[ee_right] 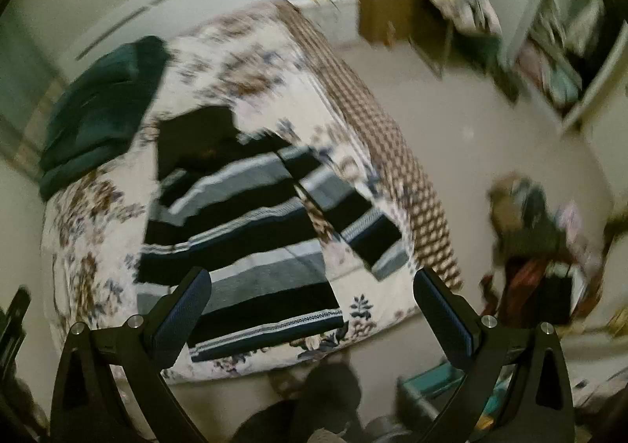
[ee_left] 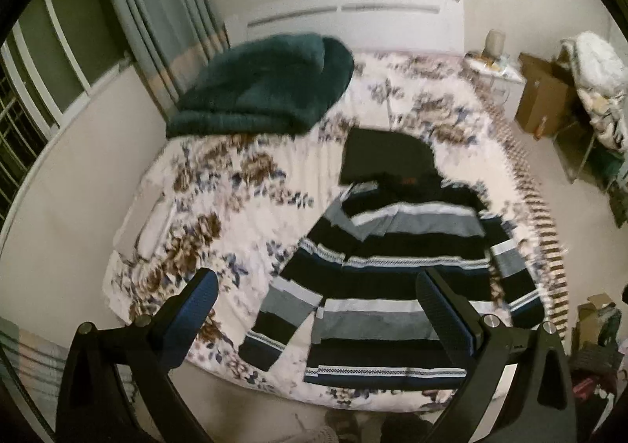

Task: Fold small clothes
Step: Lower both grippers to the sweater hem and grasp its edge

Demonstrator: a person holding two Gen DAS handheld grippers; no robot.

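A long-sleeved sweater (ee_left: 396, 278) striped black, grey and white lies flat on the floral bedspread (ee_left: 219, 183), hem toward me, sleeves spread out. It also shows in the right wrist view (ee_right: 251, 231). A folded black garment (ee_left: 384, 156) lies just beyond its collar, also in the right wrist view (ee_right: 196, 136). My left gripper (ee_left: 318, 282) is open and empty, held above the sweater's lower part. My right gripper (ee_right: 310, 282) is open and empty, above the sweater's hem and right sleeve.
A dark green blanket (ee_left: 263, 85) is heaped at the bed's far left. A white headboard (ee_left: 353, 22) and a nightstand (ee_left: 494, 70) stand behind. Cardboard boxes (ee_left: 545, 97) and piled clothes (ee_right: 537, 242) sit on the floor to the right. A window with curtains (ee_left: 149, 11) is at left.
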